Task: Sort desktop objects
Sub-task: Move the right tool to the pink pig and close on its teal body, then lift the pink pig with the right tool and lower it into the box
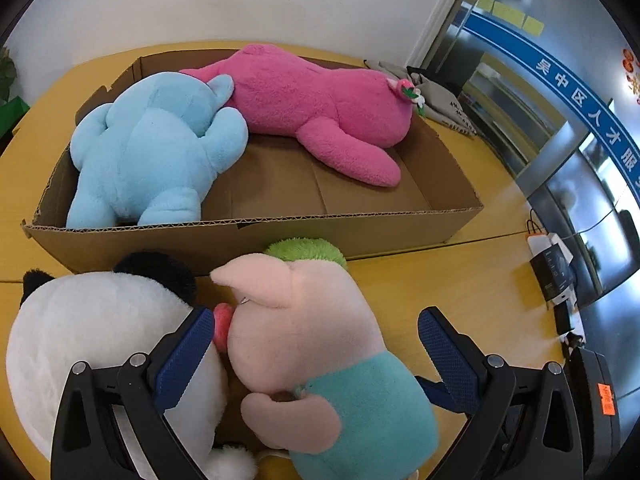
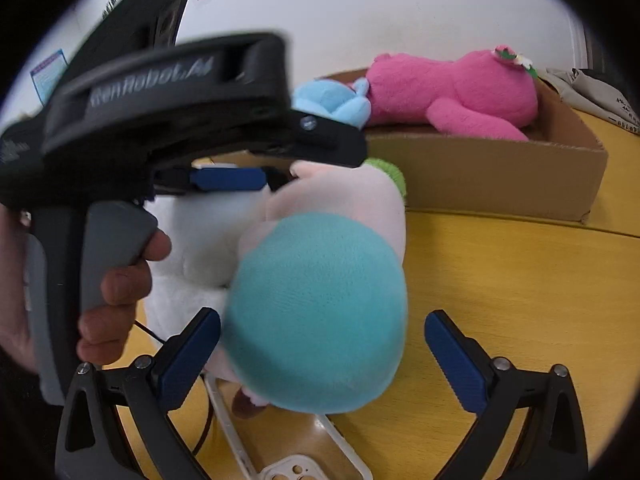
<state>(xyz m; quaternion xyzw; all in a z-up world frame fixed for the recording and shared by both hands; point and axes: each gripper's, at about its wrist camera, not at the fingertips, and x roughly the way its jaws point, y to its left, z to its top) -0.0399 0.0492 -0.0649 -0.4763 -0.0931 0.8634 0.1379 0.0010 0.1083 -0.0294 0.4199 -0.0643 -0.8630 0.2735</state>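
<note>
Both grippers stand wide open around the pig plush point(image 1: 304, 344): left gripper point(image 1: 316, 344) at head, right gripper point(image 2: 322, 354) at teal bottom, w/o touching.

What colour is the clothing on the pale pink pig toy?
Teal. The pig toy shows its clothing best in the right wrist view.

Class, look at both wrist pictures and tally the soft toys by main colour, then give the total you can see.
Pink: 2, the hot pink plush in the cardboard box and the pale pink pig on the table
Blue: 1, the light blue plush in the box
White and black: 1, the panda
Green: 1, the green plush, mostly hidden behind the pig
Total: 5
</note>
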